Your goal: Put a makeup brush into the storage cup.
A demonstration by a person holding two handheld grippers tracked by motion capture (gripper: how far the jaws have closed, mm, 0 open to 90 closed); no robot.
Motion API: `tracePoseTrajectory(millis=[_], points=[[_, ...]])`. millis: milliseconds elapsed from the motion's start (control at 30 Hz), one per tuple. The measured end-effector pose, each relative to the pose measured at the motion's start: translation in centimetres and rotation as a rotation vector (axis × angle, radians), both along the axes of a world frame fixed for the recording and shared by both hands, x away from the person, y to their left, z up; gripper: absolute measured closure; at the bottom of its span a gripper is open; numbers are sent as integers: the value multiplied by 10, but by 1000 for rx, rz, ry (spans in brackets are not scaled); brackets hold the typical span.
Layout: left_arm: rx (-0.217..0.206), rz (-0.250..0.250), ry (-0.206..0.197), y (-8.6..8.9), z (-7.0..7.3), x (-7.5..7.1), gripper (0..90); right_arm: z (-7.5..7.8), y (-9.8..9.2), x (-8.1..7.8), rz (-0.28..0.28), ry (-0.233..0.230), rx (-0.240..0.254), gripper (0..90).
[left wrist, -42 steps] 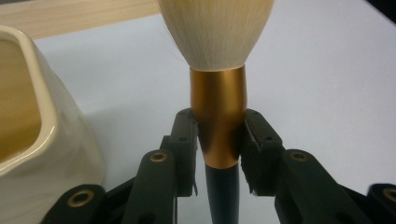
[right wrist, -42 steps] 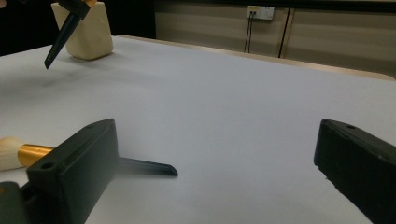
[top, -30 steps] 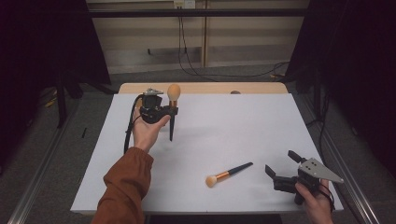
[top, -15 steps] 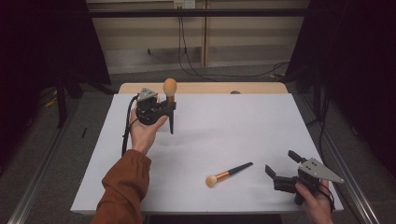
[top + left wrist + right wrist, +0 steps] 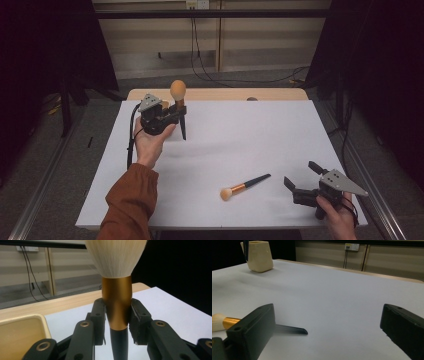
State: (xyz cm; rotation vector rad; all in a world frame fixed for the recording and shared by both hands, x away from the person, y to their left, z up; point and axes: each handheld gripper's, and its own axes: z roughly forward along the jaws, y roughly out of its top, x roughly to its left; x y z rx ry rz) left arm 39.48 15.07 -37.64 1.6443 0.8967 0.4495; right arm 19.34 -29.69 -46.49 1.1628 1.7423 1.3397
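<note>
So the white surface (image 5: 240, 150) takes up most of the high view, with a strip of bare wood along its far edge.

My left gripper (image 5: 175, 114) is up around 10 o'clock on it, lifted off the sheet, and it's clamped on a makeup brush (image 5: 178, 102). The brush stands pretty much upright, bristles up and black handle pointing down, tip hanging just above the surface. In the left gripper view both pads are squeezing the gold ferrule right below the pale bristles, so that's a solid grip. There's a cream cup (image 5: 22, 337) at the lower left of that view, just beside the gripper; in the right gripper view it sits far off at about 11 o'clock.

My right gripper (image 5: 306, 181) is down at 5 o'clock near the front edge, resting low, jaws spread wide with nothing between them.

The second brush (image 5: 245, 186) lies flat at about 6 o'clock, just left of my right gripper, bristles toward the front edge, handle pointing off to 2 o'clock. It isn't touching either gripper.
</note>
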Motion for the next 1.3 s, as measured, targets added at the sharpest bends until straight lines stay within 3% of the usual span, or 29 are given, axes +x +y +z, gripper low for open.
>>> tracePoseTrajectory(millis=[367,533,800,1300], points=[[-41,5,-30,10,12,-5,684,0,0,0,1,2,2,0],[-50,8,-56,22,25,-3,684,0,1,0,3,3,4,0],[-44,10,-85,30,42,-2,685,0,1,0,3,2,3,0],[-31,56,-92,44,65,10,685,0,1,1,3,3,3,0]])
